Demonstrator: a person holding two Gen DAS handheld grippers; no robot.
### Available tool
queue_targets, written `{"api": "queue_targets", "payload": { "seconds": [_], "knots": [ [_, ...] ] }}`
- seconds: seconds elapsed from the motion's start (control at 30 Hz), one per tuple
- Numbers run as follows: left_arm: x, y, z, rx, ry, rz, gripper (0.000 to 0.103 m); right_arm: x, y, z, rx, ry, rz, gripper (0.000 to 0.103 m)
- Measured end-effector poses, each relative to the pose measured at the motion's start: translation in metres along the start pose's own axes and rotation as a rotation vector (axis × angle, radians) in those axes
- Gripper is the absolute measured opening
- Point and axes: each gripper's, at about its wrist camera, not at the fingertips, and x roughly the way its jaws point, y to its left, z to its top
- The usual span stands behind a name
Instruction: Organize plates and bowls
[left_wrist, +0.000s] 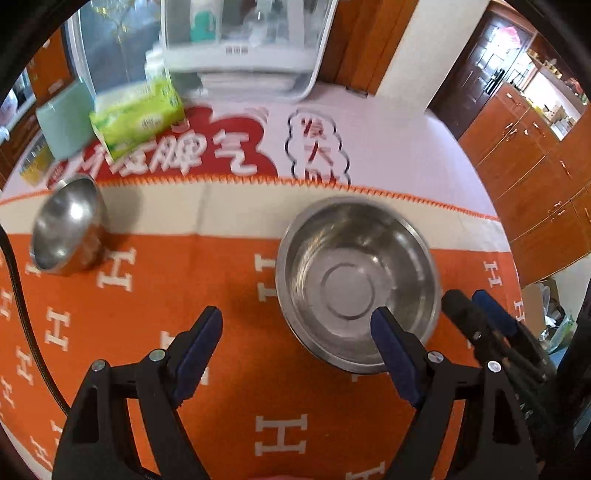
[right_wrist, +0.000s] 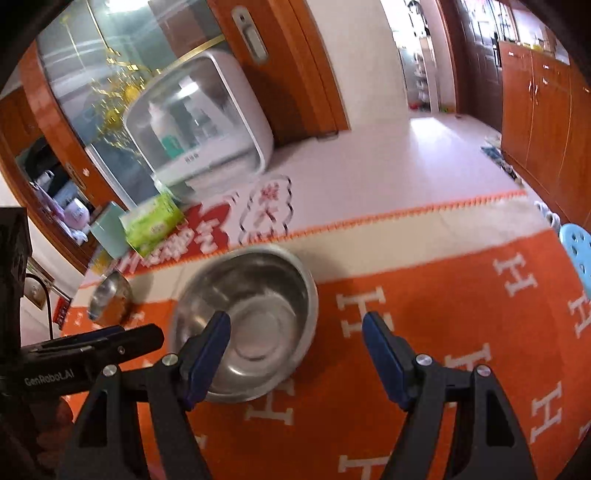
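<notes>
A large steel bowl (left_wrist: 356, 280) sits upright on the orange cloth (left_wrist: 166, 280); it also shows in the right wrist view (right_wrist: 251, 314). A small steel bowl (left_wrist: 68, 229) stands far left, also seen in the right wrist view (right_wrist: 109, 297). My left gripper (left_wrist: 297, 326) is open and empty, its right finger over the large bowl's near rim. My right gripper (right_wrist: 295, 332) is open and empty, its left finger over the bowl's near side. The right gripper's fingers (left_wrist: 476, 314) show beside the bowl in the left wrist view.
A white dish cabinet (left_wrist: 240, 40) stands at the back, also in the right wrist view (right_wrist: 199, 125). A green tissue pack (left_wrist: 138, 114) and a pale green box (left_wrist: 62, 118) lie back left. A blue stool (right_wrist: 578, 247) is at right.
</notes>
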Motion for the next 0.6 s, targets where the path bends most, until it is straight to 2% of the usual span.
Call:
{"api": "queue_targets", "payload": {
  "seconds": [0.47,0.6],
  "knots": [
    [0.063,0.016,-0.002,-0.088,0.143,-0.038,0.079,0.044,-0.019,-0.012,0.123,0.082,0.035,0.074],
    [0.069,0.016,-0.002,-0.088,0.143,-0.034,0.075,0.047,-0.021,-0.011,0.133,0.066,0.048,0.074]
  ]
}}
